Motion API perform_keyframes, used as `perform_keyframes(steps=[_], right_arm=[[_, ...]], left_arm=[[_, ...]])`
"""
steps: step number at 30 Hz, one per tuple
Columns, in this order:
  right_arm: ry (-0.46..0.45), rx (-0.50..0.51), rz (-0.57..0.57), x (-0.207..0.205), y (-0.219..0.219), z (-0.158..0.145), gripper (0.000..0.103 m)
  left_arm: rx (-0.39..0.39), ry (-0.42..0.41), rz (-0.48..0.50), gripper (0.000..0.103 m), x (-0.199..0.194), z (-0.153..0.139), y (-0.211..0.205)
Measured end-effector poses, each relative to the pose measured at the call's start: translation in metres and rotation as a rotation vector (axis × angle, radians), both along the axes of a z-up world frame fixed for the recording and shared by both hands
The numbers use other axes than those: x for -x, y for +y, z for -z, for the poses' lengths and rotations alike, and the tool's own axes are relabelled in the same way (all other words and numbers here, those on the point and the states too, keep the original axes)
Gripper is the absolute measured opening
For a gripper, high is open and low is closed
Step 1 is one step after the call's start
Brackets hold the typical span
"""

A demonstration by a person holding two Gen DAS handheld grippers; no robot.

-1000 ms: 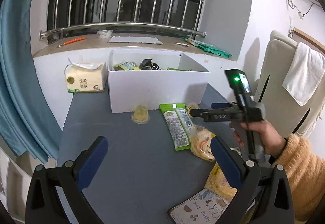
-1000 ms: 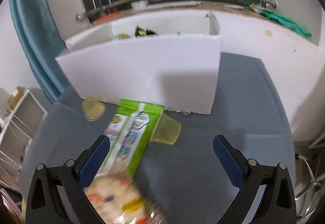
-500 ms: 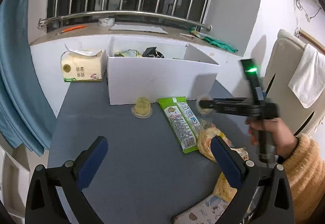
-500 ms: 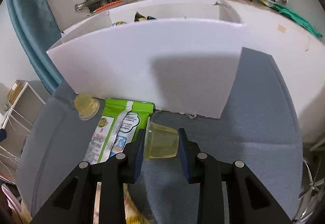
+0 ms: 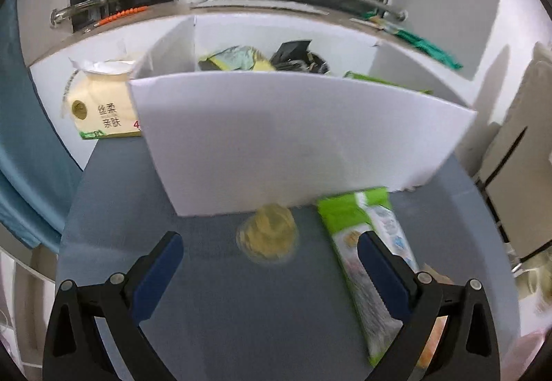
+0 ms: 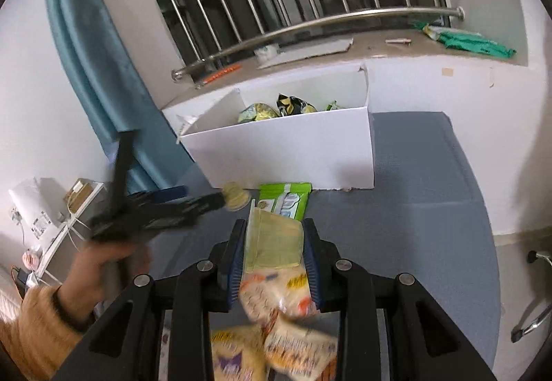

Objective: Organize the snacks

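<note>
Right tool carries one jelly cup; left tool lines up on the second.

The right tool pinches a yellow jelly cup above the desk, short of the white box. The left tool is spread wide around a second jelly cup standing on the desk just in front of the box, beside a green packet. Judged step: transfer to box. Next: lift the held cup over the front wall and release among the snacks inside.
</note>
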State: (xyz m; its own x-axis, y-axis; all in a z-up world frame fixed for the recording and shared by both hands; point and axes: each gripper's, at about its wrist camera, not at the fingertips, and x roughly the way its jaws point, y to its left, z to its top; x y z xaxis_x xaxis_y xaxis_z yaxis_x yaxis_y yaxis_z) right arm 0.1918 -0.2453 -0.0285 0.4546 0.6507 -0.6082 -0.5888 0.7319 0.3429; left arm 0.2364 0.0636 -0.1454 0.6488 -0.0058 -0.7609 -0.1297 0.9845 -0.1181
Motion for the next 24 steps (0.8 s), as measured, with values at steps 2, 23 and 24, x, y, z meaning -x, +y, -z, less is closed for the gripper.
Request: perform_keyframes(steps=[2,23,24], right_arm=[[0.005,-0.022,0.003,0.007,-0.007,-0.002,0.034],[0.019,-0.056,-0.003,0.004,0.004,-0.005,0.034],[0.005,-0.049,-0.003,0.0,0.008,-0.01,0.034]], left_arm=[[-0.022,0.022,0.002,0.101,-0.011,0.008,0.001],[0.049,-0.225,0.147,0.038,0.069,-0.073,-0.008],[0.054,-0.259,0.151,0.038,0.072,-0.088,-0.007]])
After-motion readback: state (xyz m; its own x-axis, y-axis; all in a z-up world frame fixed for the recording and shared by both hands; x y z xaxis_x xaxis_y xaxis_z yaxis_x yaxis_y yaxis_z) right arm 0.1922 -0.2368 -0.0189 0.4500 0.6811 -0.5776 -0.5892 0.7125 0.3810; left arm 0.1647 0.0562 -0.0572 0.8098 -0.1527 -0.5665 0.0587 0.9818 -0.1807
